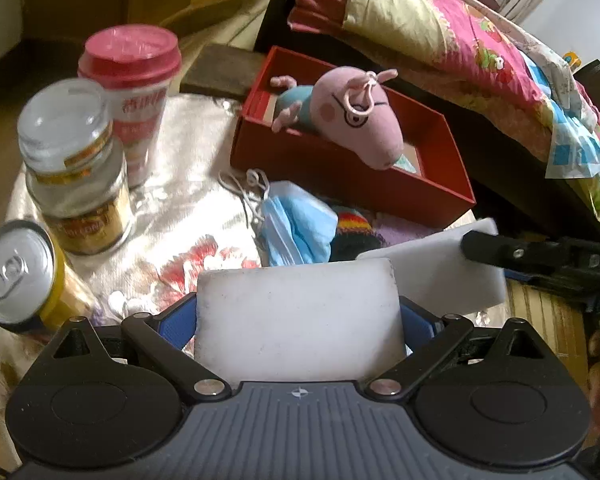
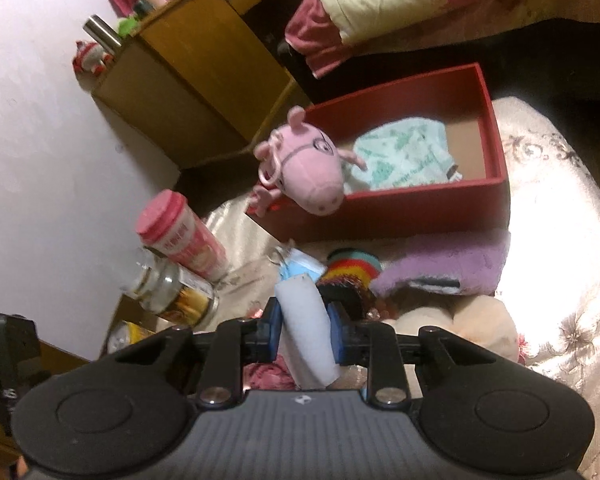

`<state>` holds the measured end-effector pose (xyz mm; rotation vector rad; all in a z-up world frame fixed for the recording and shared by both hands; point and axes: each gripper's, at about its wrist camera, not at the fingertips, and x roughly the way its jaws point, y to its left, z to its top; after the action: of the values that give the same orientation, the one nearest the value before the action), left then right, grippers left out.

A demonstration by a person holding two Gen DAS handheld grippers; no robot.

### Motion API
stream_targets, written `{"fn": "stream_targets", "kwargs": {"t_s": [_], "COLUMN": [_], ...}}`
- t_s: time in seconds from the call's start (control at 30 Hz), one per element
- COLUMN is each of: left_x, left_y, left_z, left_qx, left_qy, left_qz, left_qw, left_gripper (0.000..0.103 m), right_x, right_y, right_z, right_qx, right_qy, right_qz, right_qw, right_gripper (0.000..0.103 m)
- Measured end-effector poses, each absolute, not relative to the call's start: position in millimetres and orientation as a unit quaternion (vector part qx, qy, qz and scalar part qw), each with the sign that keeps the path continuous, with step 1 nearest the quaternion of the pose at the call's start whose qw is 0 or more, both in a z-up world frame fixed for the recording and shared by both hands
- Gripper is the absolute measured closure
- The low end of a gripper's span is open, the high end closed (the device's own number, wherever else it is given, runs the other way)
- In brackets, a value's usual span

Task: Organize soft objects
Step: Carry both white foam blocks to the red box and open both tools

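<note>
White foam pads (image 1: 296, 316) fill the near part of the left wrist view; the left tongs (image 1: 298, 320) look closed pad to pad with nothing between them, though the flat pad face hides the gap. Beyond lie one blue face mask (image 1: 296, 228) and one striped knitted piece (image 1: 352, 226) on the shiny cloth (image 1: 188, 208). One red box (image 1: 352, 168) stands past them, with one pink pig toy (image 1: 352, 120) draped over its near wall, head hanging outward. To the left stand three hard things: one can (image 1: 16, 276), one glass jar (image 1: 76, 172), one pink-lidded cup (image 1: 136, 92). The other tool (image 1: 540, 260) enters from the right.

From the right wrist, the right tongs (image 2: 304, 320) are likewise closed on their own pads, holding nothing. Just ahead are the mask (image 2: 300, 268), the knitted piece (image 2: 352, 272) and one purple fluffy cloth (image 2: 448, 264); one cream plush (image 2: 480, 324) sits nearer. Inside the box (image 2: 496, 128) lies one mint printed cloth (image 2: 404, 152), the pig (image 2: 312, 172) at its left corner.

I judge the pig could tip out if the box wall is bumped, and a sweep to the left might topple the jar (image 2: 172, 296).
</note>
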<state>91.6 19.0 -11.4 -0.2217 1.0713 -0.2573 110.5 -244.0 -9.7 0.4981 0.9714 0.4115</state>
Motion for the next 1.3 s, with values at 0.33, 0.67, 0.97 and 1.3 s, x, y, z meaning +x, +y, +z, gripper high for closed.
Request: {"fn": "stream_targets", "kwargs": {"t_s": [0.33,0.67,0.97,1.3], "left_x": [86.6,88.3,96.0,121.7], "left_y": [9.6,0.1,-4.9,-17.0], "left_z": [17.5,40.2,51.3,63.3], "left_qx": [-0.068,-0.041,-0.028,-0.019], "left_qy": [0.454,0.405,0.386,0.365], "left_qz": [-0.122,-0.114,-0.113,-0.114], "left_qw": [0.88,0.906,0.915,0.924], "left_gripper": [0.009,0.009,0.009,0.009], "right_x": [103.2,97.2,90.9,99.8], "right_y": [-257.3,-263.2,-265.1,-273.3], "right_z": [22.3,48.8,62.4,75.1], "right_qx": [0.261,0.273,0.281,0.291], "right_qy": [0.403,0.354,0.32,0.291], "right_qz": [0.191,0.187,0.186,0.178], "right_qw": [0.856,0.875,0.885,0.893], "right_gripper": [0.1,0.1,0.1,0.1]}}
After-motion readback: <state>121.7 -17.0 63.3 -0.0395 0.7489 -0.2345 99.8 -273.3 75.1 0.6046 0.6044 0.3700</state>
